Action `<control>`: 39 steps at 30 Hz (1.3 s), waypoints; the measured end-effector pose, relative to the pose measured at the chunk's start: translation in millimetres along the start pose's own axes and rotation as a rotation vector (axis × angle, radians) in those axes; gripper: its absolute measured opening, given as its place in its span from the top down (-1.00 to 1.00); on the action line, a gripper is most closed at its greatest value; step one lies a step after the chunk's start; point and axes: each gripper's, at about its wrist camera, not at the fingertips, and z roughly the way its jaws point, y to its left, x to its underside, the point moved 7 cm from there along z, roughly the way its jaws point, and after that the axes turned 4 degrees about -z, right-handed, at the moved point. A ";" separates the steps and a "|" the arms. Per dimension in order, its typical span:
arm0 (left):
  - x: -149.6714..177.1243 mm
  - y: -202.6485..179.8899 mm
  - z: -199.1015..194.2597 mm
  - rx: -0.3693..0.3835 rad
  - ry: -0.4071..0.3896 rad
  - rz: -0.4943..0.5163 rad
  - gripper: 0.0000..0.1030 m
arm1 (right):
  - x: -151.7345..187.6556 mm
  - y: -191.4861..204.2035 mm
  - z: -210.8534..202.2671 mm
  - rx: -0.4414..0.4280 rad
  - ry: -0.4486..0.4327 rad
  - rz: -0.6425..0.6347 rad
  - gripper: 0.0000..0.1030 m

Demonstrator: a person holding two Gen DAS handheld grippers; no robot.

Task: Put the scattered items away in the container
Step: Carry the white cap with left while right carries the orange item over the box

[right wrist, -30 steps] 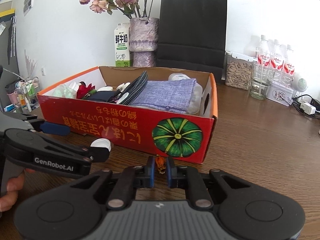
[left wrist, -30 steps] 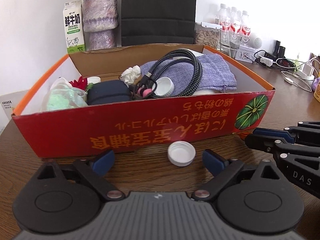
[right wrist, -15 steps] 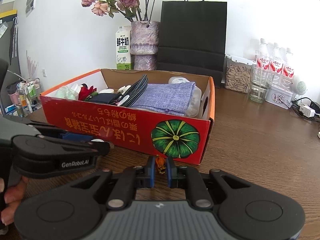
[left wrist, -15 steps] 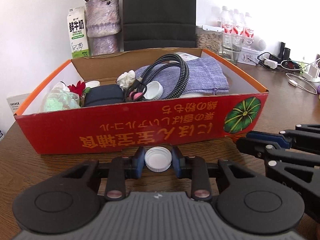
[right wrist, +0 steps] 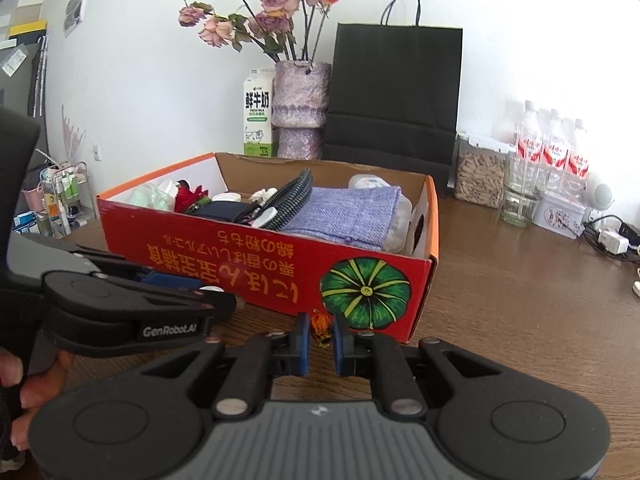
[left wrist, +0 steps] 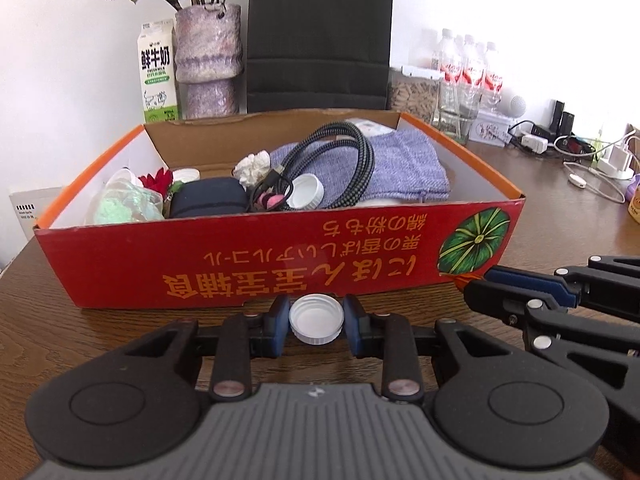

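Observation:
The red cardboard box (left wrist: 280, 256) stands on the wooden table and holds a purple cloth (left wrist: 400, 168), a braided cable, a dark case and other small items. My left gripper (left wrist: 316, 322) is shut on a white bottle cap (left wrist: 316, 320), just in front of the box's near wall and lifted a little. My right gripper (right wrist: 321, 336) is shut on a small orange dried flower (right wrist: 322, 322) near the box's pumpkin-printed corner (right wrist: 366, 294). The right gripper also shows at the right in the left wrist view (left wrist: 520, 292).
Behind the box stand a milk carton (left wrist: 157, 72), a purple vase with dried roses (left wrist: 208, 64) and a black paper bag (left wrist: 318, 36). Water bottles (left wrist: 468, 68), a jar, chargers and cables (left wrist: 580, 164) sit at the back right.
My left gripper closed on the white cap and lifted it. Both grippers rose, so the box now looks lower. The right gripper kept hold of the orange flower.

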 end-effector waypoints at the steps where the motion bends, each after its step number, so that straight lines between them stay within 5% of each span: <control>1: 0.6 -0.4 -2.4 0.001 -0.006 0.000 0.43 | -0.5 1.8 -2.1 0.004 -0.010 -0.007 0.79; 10: -6.3 -0.5 -36.5 -0.003 -0.158 -0.026 0.43 | -14.2 10.6 -24.9 0.073 -0.134 0.010 0.79; 17: -44.7 23.8 -61.5 -0.021 -0.291 -0.076 0.43 | -49.9 23.1 -31.1 0.067 -0.245 0.064 0.79; 25: -105.7 71.0 -63.8 -0.101 -0.424 -0.166 0.43 | -112.0 44.0 -11.1 0.085 -0.330 0.082 0.79; 27: -114.0 86.1 -53.6 -0.210 -0.473 -0.186 0.43 | -124.5 45.2 0.1 0.091 -0.338 0.094 0.79; 31: -105.9 106.9 -21.1 -0.231 -0.429 -0.214 0.43 | -126.4 46.3 32.2 0.126 -0.375 0.109 0.79; 34: -101.4 110.9 -11.3 -0.241 -0.397 -0.194 0.43 | -113.4 49.9 54.8 0.096 -0.309 0.100 0.79; 39: -95.2 104.9 -17.7 -0.260 -0.446 -0.153 0.43 | -103.5 48.5 60.2 0.100 -0.289 0.105 0.79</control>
